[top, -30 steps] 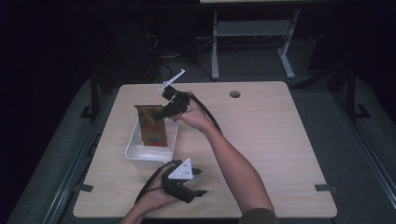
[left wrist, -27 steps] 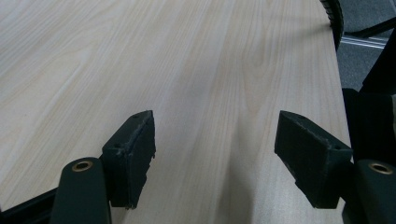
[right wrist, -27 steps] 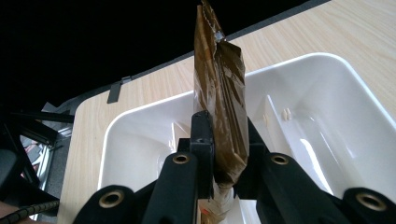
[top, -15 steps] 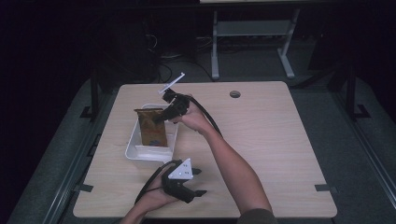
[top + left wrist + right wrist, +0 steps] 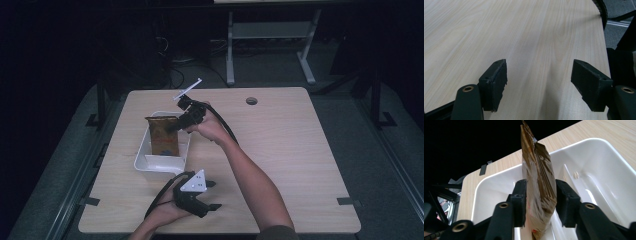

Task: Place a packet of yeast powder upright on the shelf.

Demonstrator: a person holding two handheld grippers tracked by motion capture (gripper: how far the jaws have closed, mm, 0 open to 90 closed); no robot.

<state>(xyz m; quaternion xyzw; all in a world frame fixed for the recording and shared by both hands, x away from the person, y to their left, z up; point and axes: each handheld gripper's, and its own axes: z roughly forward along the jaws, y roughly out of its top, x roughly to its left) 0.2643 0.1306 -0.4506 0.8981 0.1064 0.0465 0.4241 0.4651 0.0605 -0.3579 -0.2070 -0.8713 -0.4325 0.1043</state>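
Note:
A brown snack bag [image 5: 162, 135] stands upright in a white bin [image 5: 150, 162] on the left half of the table. My right gripper [image 5: 175, 126] reaches it from the right. In the right gripper view the bag [image 5: 539, 165] sits between the pads of my right gripper [image 5: 541, 195]. The jaws have just been opening, and the pads stand at the bag's sides without squeezing it, while its bottom dips into the bin [image 5: 599, 170]. My left gripper [image 5: 215, 195] lies near the front edge, open [image 5: 539, 85] over bare wood.
A round cable hole [image 5: 251, 100] lies at the table's far side. The table's right edge [image 5: 602, 30] runs close past the left gripper's jaws. A metal frame [image 5: 270, 30] stands on the floor behind the table. Bare wood spans the right half.
The right hand and the bag have barely shifted over the bin. The left gripper has stayed put.

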